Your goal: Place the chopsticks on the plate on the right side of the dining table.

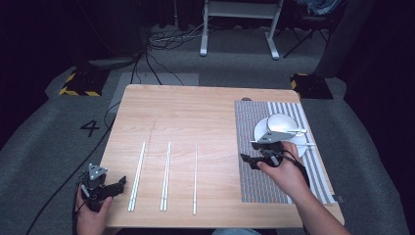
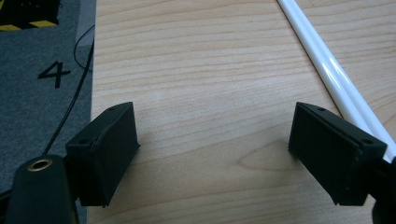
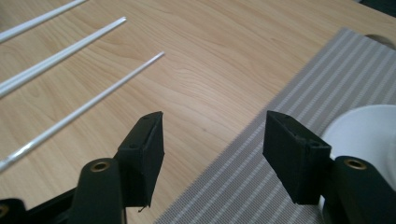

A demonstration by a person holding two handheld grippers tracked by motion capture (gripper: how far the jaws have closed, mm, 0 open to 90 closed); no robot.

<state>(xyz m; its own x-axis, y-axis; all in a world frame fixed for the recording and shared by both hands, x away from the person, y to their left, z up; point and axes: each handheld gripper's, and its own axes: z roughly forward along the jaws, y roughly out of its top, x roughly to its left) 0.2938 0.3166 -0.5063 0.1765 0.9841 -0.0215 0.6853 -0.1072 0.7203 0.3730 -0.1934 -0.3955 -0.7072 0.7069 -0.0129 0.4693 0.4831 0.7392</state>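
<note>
Both claws stand open with nothing between their jaws. At the near left corner of the light wooden table (image 1: 205,105), the left gripper (image 1: 117,183) rests low just beside the nearest pair of long white chopsticks (image 1: 137,176), which run past its far jaw in the left gripper view. Across the table, the right gripper (image 1: 248,160) hovers over the near left edge of the grey striped woven placemat (image 1: 254,186), its jaws pointed toward the single white chopstick (image 1: 195,178) lying on bare wood between the mat and the middle pair of white chopsticks (image 1: 166,176).

By my reading, the step in hand is fetching that lone stick. Its long axis runs from the near edge toward the far edge, parallel to the pairs, so the jaws should straddle it crosswise, near its middle, and come down almost to the wood before closing, as so thin a rod can roll or slip aside.

Farther back on the mat sits a white round plate (image 1: 298,149) carrying a white bowl (image 1: 281,122) and what looks like a white spoon (image 1: 296,131).
</note>
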